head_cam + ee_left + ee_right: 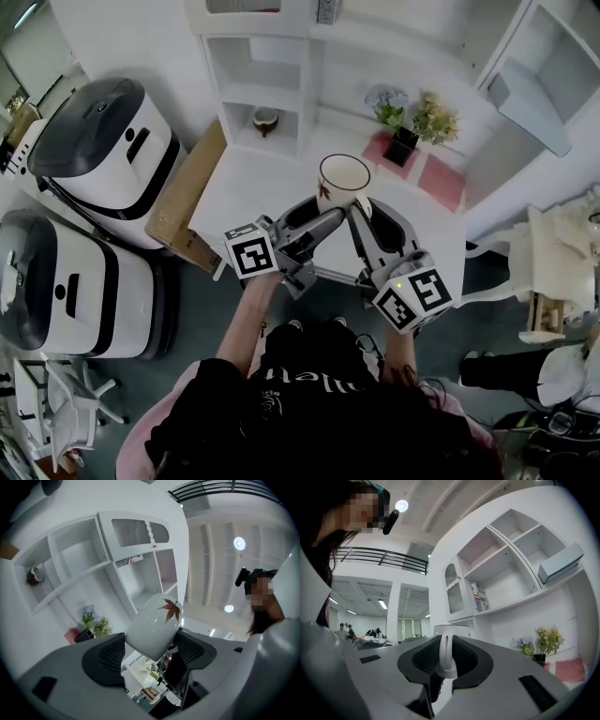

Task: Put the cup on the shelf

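A white cup with a dark rim hangs above the white table, held between both grippers. My left gripper is shut on the cup's body; in the left gripper view the cup shows a red maple leaf and sits tilted between the left gripper's black pads. My right gripper is shut on the cup's handle, which the right gripper pinches. The white shelf unit stands at the table's far side, with a small brown bowl in a lower compartment.
Potted flowers and pink mats lie at the table's far right. A cardboard box leans by the table's left edge, beside two large white and black machines. Another white shelf stands at right.
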`<act>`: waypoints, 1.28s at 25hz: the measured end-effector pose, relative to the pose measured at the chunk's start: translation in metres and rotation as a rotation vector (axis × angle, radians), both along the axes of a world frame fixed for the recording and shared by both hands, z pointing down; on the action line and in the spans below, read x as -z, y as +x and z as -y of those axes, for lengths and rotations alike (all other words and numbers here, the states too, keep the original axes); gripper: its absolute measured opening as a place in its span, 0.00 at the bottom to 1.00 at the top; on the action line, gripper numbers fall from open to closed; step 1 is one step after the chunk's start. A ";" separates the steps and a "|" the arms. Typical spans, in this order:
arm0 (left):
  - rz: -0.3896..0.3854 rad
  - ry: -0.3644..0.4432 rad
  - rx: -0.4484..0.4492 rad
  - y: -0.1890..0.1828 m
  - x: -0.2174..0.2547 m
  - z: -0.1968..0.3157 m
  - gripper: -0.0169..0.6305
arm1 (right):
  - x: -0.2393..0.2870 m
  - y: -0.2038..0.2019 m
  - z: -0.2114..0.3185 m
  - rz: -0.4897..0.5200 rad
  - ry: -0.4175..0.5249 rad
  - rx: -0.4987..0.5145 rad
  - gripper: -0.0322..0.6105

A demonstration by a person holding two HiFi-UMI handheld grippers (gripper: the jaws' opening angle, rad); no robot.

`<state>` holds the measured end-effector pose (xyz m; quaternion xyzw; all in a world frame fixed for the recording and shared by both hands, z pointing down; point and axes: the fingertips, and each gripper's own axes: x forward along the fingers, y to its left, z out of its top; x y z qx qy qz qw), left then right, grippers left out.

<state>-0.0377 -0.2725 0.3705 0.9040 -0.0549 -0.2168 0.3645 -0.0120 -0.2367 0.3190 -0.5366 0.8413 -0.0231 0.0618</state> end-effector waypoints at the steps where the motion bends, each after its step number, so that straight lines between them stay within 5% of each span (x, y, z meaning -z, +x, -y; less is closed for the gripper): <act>1: 0.001 0.001 -0.005 0.004 0.001 0.003 0.56 | 0.001 0.003 0.003 0.000 0.001 -0.003 0.19; 12: 0.011 0.040 -0.017 0.061 0.029 0.058 0.56 | 0.028 0.062 0.056 0.023 0.054 -0.022 0.19; 32: -0.028 0.229 -0.082 0.171 0.144 0.164 0.56 | 0.138 0.167 0.153 -0.040 0.266 -0.081 0.19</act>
